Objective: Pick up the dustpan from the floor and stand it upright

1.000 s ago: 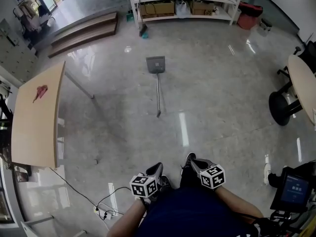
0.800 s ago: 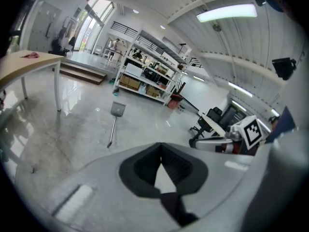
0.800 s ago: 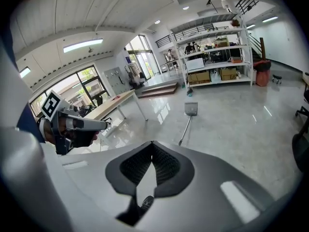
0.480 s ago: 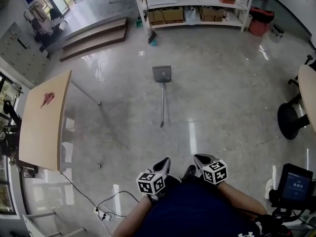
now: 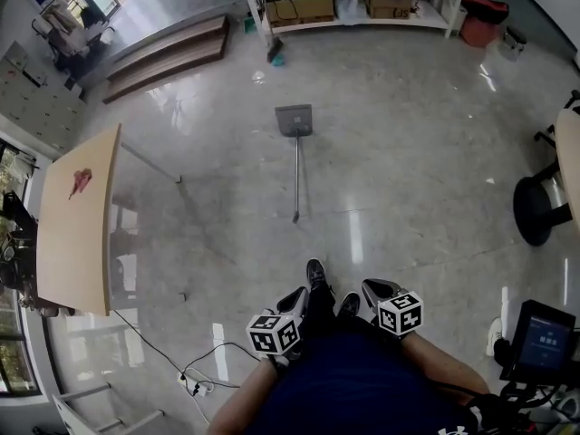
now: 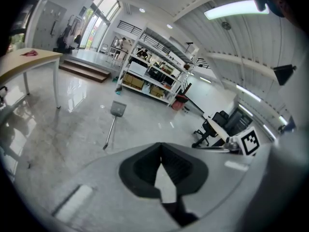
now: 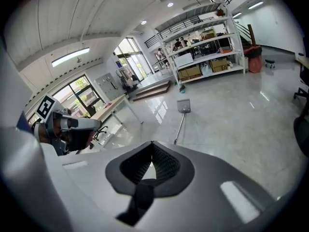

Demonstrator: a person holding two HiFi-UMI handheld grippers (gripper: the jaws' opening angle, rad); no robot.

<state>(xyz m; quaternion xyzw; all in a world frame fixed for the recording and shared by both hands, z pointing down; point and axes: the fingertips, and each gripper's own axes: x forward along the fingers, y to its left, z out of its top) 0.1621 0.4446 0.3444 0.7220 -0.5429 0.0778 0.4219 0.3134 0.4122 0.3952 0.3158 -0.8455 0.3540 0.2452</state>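
A grey dustpan [image 5: 294, 120] lies flat on the shiny floor with its long handle [image 5: 296, 179] pointing toward me. The same dustpan [image 6: 118, 109] shows far ahead in the left gripper view, and the dustpan [image 7: 184, 106] also sits well ahead in the right gripper view. My left gripper [image 5: 299, 299] and right gripper [image 5: 374, 290] are held close to my body, both shut and empty, far short of the handle's near end. A person's shoes [image 5: 316, 273] stand between them.
A wooden table [image 5: 77, 216] stands at the left, with steps [image 5: 163, 54] behind it. White shelving [image 5: 353, 3] with boxes lines the back. A round table and black chair base [image 5: 542, 208] are at the right. A cable [image 5: 195, 383] lies on the floor at lower left.
The person has walked forward, so the dustpan's handle end lies nearer to both grippers. Both grippers stayed shut and low near the body.
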